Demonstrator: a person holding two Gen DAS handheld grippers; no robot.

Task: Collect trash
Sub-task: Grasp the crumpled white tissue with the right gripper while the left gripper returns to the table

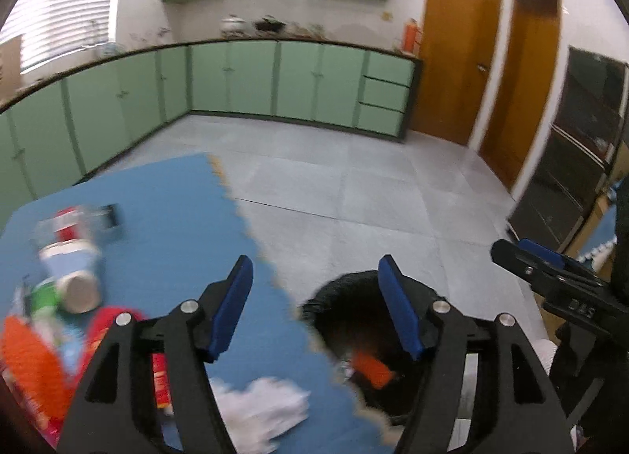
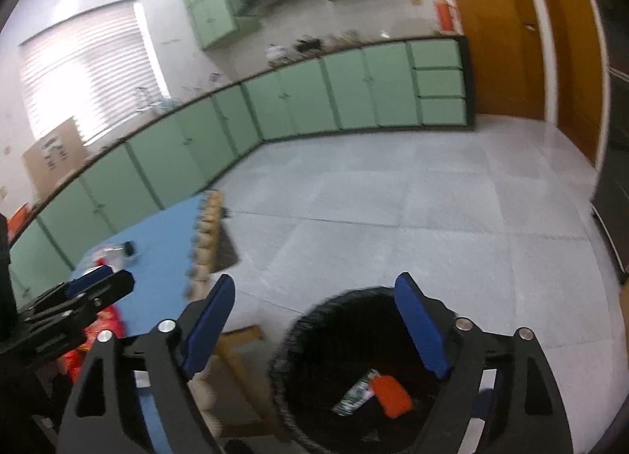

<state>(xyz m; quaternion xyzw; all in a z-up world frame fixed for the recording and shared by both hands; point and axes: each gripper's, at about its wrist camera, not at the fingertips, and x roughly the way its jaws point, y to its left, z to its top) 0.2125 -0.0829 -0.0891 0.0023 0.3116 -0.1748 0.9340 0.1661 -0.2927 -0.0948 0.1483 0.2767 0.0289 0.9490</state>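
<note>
A black trash bin (image 2: pixel 314 340) stands on the floor beside a blue-topped table (image 1: pixel 169 218); inside it lie an orange wrapper (image 2: pixel 391 395) and a crumpled pale packet (image 2: pixel 355 395). The bin also shows in the left wrist view (image 1: pixel 346 308). My right gripper (image 2: pixel 314 332) is open and empty above the bin. My left gripper (image 1: pixel 316 308) is open and empty over the table's edge. On the table lie a blue paper cup (image 1: pixel 72 277), a clear bottle with a red label (image 1: pixel 78 220), crumpled white paper (image 1: pixel 267 410), a red packet (image 1: pixel 104 330) and an orange packet (image 1: pixel 31 367).
Green cabinets (image 1: pixel 255 80) line the far walls. Two wooden doors (image 1: pixel 456 61) stand at the right, next to a dark cabinet (image 1: pixel 570 147). The grey tiled floor (image 1: pixel 373 186) lies beyond the table. The right gripper shows in the left wrist view (image 1: pixel 550 273).
</note>
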